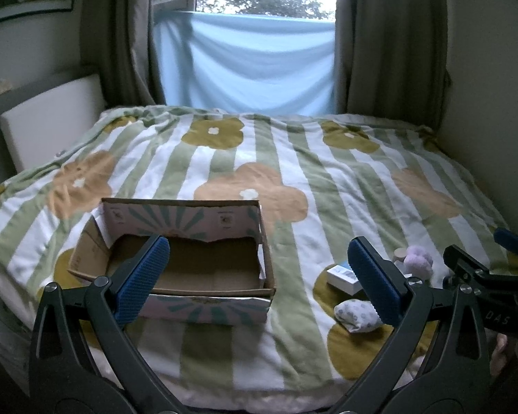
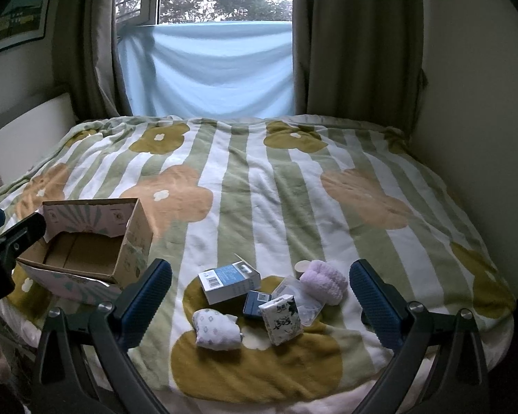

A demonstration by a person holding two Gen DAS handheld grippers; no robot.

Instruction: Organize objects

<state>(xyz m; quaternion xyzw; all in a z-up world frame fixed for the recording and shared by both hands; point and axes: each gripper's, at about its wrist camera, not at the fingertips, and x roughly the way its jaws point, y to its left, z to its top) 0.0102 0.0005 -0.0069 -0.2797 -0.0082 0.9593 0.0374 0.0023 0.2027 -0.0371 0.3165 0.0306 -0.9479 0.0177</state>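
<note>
An open cardboard box with nothing inside sits on the bed's near left. To its right lies a small pile: a white-and-blue carton, a small dark blue box, a patterned tissue pack, a spotted white cloth bundle, a clear plastic bag, a lilac fluffy item and a small beige cylinder. My left gripper hovers open in front of the box. My right gripper hovers open in front of the pile, holding nothing.
The bed is covered by a green-and-white striped duvet with big flowers. A white headboard panel stands at the left, curtains and a blue sheet over the window behind. A wall closes the right side.
</note>
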